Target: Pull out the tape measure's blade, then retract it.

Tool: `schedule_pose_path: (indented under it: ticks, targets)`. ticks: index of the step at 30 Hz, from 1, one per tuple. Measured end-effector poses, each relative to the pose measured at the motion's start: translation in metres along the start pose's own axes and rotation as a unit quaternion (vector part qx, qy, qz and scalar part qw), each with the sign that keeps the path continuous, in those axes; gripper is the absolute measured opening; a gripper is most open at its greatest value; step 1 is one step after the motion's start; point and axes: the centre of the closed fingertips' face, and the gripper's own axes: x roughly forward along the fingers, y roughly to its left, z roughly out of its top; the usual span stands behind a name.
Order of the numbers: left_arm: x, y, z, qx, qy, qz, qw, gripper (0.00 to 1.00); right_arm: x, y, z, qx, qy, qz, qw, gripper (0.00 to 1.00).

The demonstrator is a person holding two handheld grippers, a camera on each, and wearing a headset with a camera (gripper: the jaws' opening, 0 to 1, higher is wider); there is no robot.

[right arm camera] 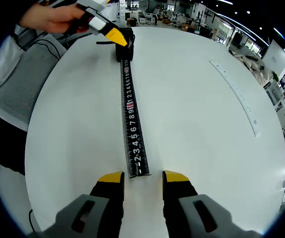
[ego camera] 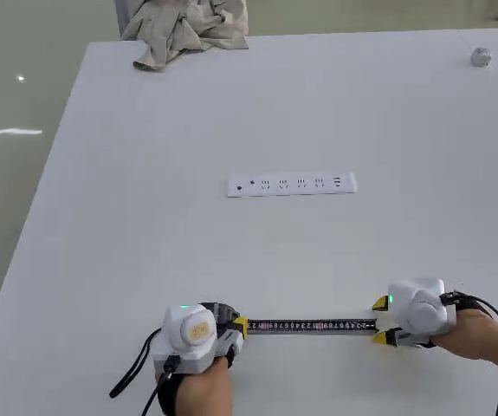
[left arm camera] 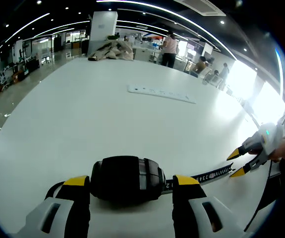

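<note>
This looks like a large open-plan office or lab hall. Long ceiling light strips (left arm camera: 132,3) run overhead, rows of desks (right arm camera: 154,12) and people (left arm camera: 170,48) stand beyond the wide white tabletop (ego camera: 145,260), and the floor (ego camera: 15,173) is glossy.

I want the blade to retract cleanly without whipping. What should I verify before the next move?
1. Left gripper clamped on the tape measure case: ok.
2. Blade pulled out, lying straight and flat on the table: ok.
3. Right gripper jaws open, blade tip free just ahead of them: ok.
4. Power strip well away from the blade's path: ok.
5. Whether the blade is locked: cannot tell.
</note>
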Motion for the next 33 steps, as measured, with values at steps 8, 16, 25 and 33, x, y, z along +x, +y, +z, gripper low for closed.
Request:
schedule_pose_path:
  ticks: [8,16,25,33]
  targets:
    - [0.0047,0.0033,-0.0007,0.002,0.004,0.004,1.0000,0.63,0.0027,0.0002,-0.0002,0.002,-0.001,0.018,0.9998,0.25]
    - [0.0052,0.0042,-0.0009,0.000,0.004,0.008,1.0000,0.62,0.0040,0.0035,0.0038,-0.002,0.003,0.032,0.9995,0.20]
    - [0.0073,0.0043,-0.0021,0.000,0.003,0.010,0.9999,0.63,0.0057,0.0040,0.0043,-0.004,0.003,0.038,0.9993,0.16]
    - [0.0091,0.0048,-0.0033,0.005,0.003,0.014,0.9999,0.63,0.0047,0.0047,0.0054,-0.009,0.009,0.039,0.9992,0.16]
